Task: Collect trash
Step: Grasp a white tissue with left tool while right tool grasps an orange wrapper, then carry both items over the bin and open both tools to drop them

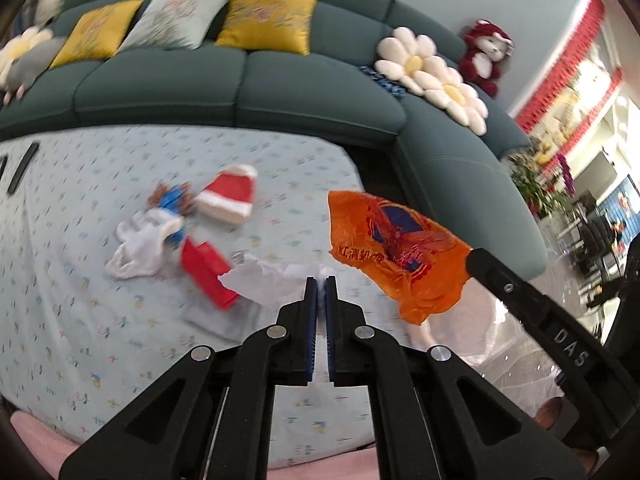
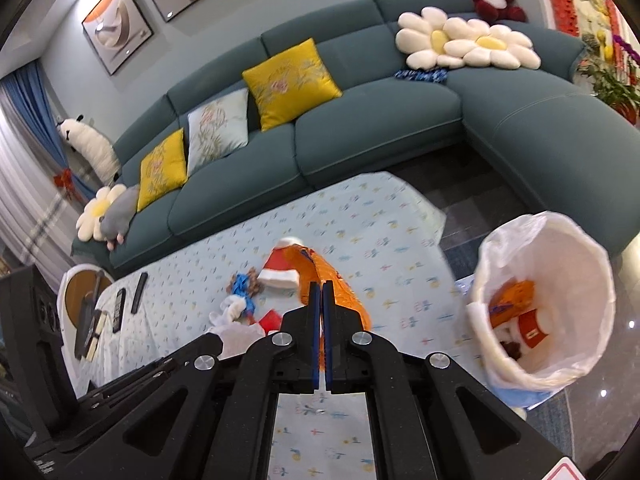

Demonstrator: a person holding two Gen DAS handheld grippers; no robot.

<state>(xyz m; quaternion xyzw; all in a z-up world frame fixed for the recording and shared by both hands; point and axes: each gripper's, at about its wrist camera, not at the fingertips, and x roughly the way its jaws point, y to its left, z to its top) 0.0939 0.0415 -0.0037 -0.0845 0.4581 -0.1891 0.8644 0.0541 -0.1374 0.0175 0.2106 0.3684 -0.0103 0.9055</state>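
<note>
Left gripper [image 1: 320, 286] pinches one white tissue [image 1: 264, 282], right gripper [image 2: 321, 292] clamps one orange bag [image 2: 340, 284], bin [image 2: 592, 264] at three o'clock.

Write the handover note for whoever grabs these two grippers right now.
Left gripper: shut on white tissue.
Right gripper: shut on orange plastic bag, lifted off the table.
Bin: white-lined, beside the table; already holds orange and red trash.
Left on the tablecloth: red packet, white crumpled piece, blue wrapper, red-and-white hat.
Next: probably drop both held pieces into the bin.
</note>
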